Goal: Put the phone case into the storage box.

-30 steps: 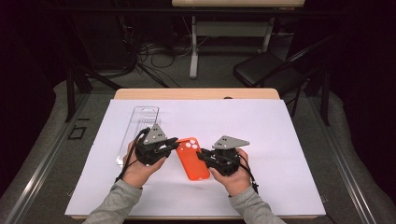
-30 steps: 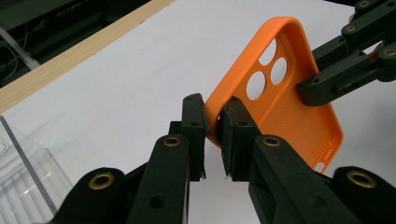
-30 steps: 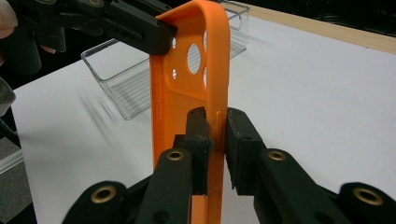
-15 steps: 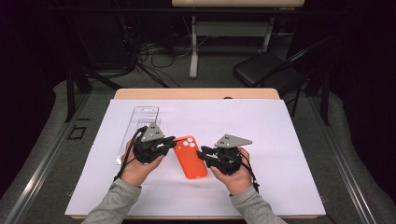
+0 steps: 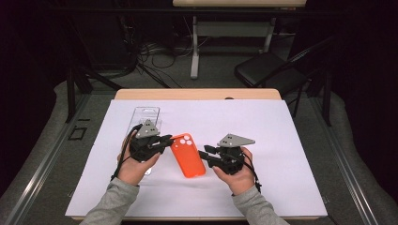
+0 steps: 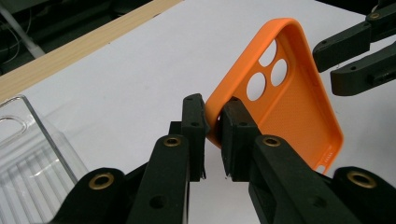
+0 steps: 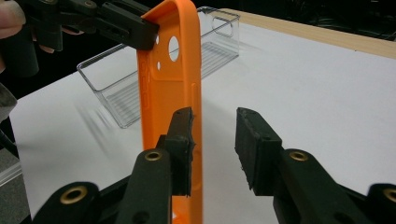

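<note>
An orange phone case (image 5: 187, 157) with camera holes is held tilted above the white sheet. My left gripper (image 5: 166, 139) is shut on its rim near the holes; in the left gripper view the pads of that gripper (image 6: 213, 123) pinch the orange edge (image 6: 289, 107). My right gripper (image 5: 204, 153) is at the case's opposite long edge. Its jaws have just been opening. In the right gripper view the right gripper (image 7: 215, 135) stands open, the case (image 7: 163, 88) lying against the left pad and the right pad well off it.
A clear plastic tray (image 5: 143, 117) lies on the white sheet (image 5: 281, 140) just beyond my left hand. The table's wooden far edge (image 5: 197, 93) shows past the sheet. A black chair (image 5: 267, 70) and cables are on the floor behind.
The right gripper's jaws have spread apart, off the case's edge. Both hands and the case have stayed almost where they were.
</note>
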`<state>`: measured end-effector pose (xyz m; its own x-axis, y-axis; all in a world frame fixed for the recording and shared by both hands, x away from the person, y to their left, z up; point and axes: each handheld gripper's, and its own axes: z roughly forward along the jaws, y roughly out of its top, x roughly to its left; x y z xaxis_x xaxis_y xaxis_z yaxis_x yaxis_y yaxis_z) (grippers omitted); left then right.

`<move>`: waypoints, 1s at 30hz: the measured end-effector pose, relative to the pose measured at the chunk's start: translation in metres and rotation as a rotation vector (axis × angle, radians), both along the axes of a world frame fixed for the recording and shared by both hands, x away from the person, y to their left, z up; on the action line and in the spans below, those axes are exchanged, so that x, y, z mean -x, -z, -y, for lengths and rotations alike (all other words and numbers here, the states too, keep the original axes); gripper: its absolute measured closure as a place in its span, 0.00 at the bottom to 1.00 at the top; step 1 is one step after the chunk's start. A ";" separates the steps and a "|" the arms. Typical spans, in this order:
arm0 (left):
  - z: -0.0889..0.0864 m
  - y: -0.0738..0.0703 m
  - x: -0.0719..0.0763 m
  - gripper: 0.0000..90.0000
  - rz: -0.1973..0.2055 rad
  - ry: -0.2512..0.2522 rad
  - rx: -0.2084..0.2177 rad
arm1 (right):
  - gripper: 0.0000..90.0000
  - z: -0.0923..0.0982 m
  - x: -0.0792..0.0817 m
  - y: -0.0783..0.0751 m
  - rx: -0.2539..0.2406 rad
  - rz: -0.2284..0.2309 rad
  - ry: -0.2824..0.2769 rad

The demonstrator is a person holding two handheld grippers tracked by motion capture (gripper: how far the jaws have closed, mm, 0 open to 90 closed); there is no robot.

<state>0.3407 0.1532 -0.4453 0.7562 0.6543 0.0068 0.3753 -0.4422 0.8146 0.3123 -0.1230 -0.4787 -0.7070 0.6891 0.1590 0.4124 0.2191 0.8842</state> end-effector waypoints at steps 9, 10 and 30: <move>-0.007 -0.002 -0.002 0.90 0.015 -0.023 0.006 | 0.67 0.001 -0.002 0.001 0.008 -0.007 0.011; -0.008 -0.002 -0.002 0.90 0.019 -0.025 0.007 | 0.66 0.001 -0.002 0.001 0.004 -0.011 0.012; -0.028 -0.011 -0.004 0.90 0.093 -0.074 0.006 | 0.50 0.000 -0.009 0.006 0.055 -0.016 -0.004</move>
<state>0.3448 0.1808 -0.4341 0.7019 0.7087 0.0710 0.3292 -0.4112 0.8500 0.3212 -0.1230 -0.4848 -0.7078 0.6940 0.1319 0.4251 0.2693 0.8642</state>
